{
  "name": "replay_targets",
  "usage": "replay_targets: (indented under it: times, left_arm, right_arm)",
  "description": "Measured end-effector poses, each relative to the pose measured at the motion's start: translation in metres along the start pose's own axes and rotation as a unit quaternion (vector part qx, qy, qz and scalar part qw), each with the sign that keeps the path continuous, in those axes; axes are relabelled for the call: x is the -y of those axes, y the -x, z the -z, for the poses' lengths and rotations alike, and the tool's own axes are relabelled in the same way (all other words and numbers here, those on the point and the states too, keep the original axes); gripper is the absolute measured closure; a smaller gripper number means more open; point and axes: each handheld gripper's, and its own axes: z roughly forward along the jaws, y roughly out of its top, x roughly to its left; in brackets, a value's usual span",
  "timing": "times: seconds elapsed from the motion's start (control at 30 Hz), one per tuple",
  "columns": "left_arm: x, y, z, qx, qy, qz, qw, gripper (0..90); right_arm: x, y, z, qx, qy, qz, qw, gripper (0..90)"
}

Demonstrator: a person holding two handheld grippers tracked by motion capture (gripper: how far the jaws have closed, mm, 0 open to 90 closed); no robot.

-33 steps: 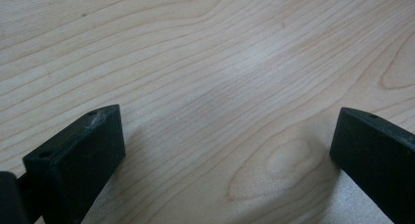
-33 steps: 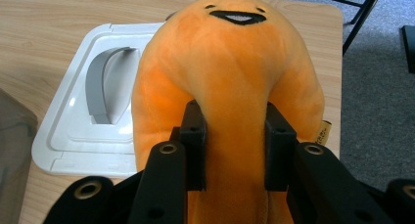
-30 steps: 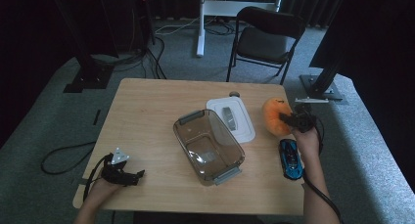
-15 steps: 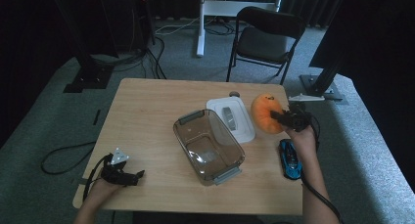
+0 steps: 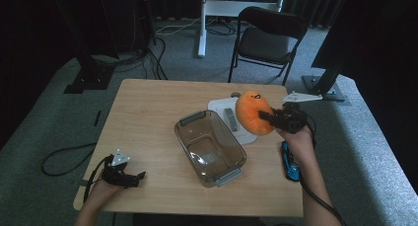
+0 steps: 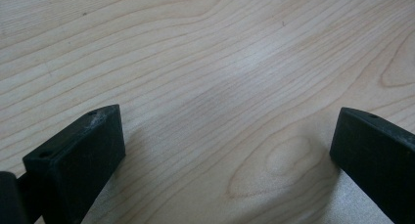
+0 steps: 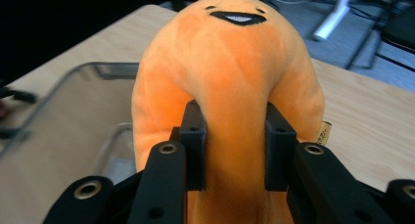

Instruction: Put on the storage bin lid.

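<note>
Carrying step: right gripper (image 5: pixel 268 117) pinching the orange plush toy (image 5: pixel 252 118) in midair, just short of the clear plastic box (image 5: pixel 209 147). Left gripper (image 5: pixel 129 178) spread, resting idle on the table (image 5: pixel 148 112). Next, probably: bring over the box, lower, release.

High view looks down on the table (image 5: pixel 148 107); gripper views sit close, sharing its wood.

bare tabletop (image 5: pixel 148 117) left — clear bin (image 5: pixel 210 147) (lid (image 5: pixel 229 118) beside) mid-table, blocking
</note>
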Motion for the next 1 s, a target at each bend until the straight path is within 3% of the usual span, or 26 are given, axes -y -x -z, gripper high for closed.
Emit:
replay_targets:
  times: [0.13,0.4,0.73,1.0]
  left_arm:
    - [0.0,0.0,0.0,0.0,0.0,0.0,1.0,0.2]
    - [0.0,0.0,0.0,0.0,-0.001,0.0,1.0,0.2]
    - [0.0,0.0,0.0,0.0,-0.001,0.0,1.0,0.2]
    - [0.0,0.0,0.0,0.0,-0.001,0.0,1.0,0.2]
  right_arm:
    - [-0.004,-0.014,0.0,-0.007,0.001,0.025,0.9997,69.1]
    - [-0.008,-0.04,-0.007,-0.051,-0.004,0.057,0.9971,68.9]
    - [-0.002,-0.066,-0.026,-0.096,-0.029,0.095,0.9905,68.5]
    - [0.004,-0.083,-0.039,-0.11,-0.044,0.119,0.9858,68.5]
